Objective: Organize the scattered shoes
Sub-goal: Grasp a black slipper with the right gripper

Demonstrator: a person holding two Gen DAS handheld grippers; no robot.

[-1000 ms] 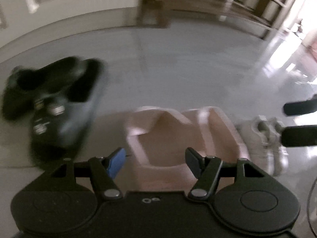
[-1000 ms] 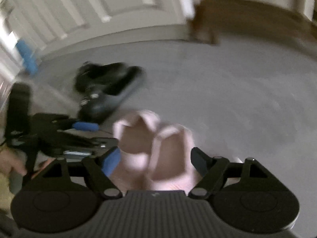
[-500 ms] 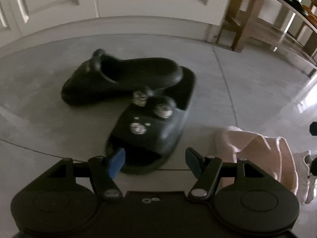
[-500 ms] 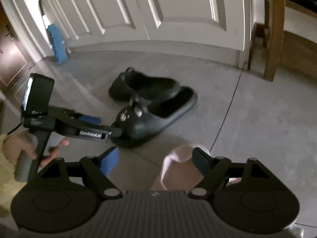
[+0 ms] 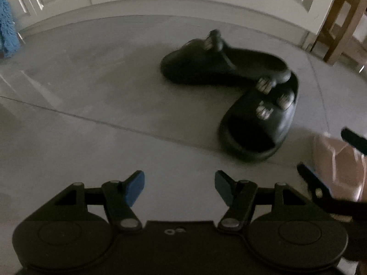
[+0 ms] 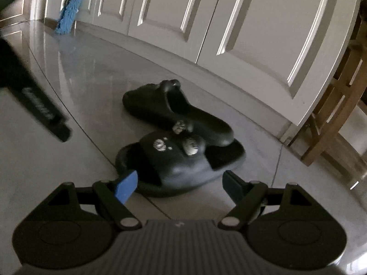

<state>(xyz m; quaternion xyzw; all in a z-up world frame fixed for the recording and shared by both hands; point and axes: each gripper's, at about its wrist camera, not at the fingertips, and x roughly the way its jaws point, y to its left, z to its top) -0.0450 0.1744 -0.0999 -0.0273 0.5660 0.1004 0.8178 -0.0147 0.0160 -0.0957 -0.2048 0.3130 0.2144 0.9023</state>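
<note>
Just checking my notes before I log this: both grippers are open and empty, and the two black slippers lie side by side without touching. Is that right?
Not quite. The black slippers overlap: the far slipper rests across the near slipper, as the right wrist view shows. The left gripper and right gripper are indeed open and empty.

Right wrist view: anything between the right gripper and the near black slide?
Nothing visible. The right gripper is open, with the near black slide directly ahead on bare floor. The other black slide lies across its far end, behind it.
</note>
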